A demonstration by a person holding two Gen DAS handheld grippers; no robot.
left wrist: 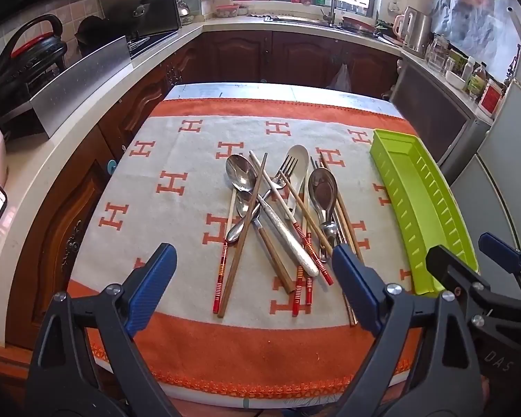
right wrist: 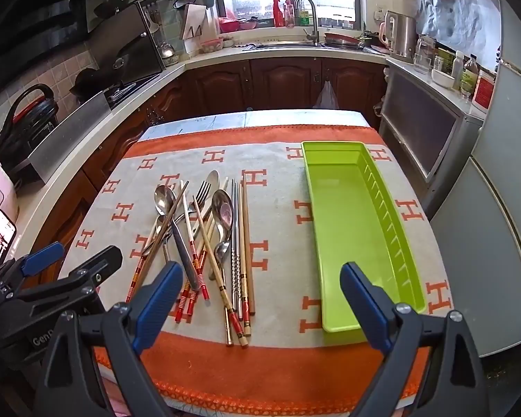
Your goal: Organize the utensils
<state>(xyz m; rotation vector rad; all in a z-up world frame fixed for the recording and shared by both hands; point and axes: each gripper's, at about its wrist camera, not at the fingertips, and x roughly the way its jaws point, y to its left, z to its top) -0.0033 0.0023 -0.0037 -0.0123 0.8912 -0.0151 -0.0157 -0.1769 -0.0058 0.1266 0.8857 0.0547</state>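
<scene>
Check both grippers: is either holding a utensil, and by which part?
Nothing is held. The left gripper and right gripper both hover with jaws wide open; the utensil pile lies untouched beside the empty green tray.

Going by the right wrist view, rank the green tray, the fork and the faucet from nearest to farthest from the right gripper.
From the right gripper, jaws open:
1. Green tray, on the cloth at right, its near end between the fingers.
2. Fork, in the utensil pile at left, farther up the table.
3. Faucet, at the sink under the window, across the kitchen.

Left tongs (left wrist: 253, 278) agape, right tongs (right wrist: 260, 295) agape
</scene>
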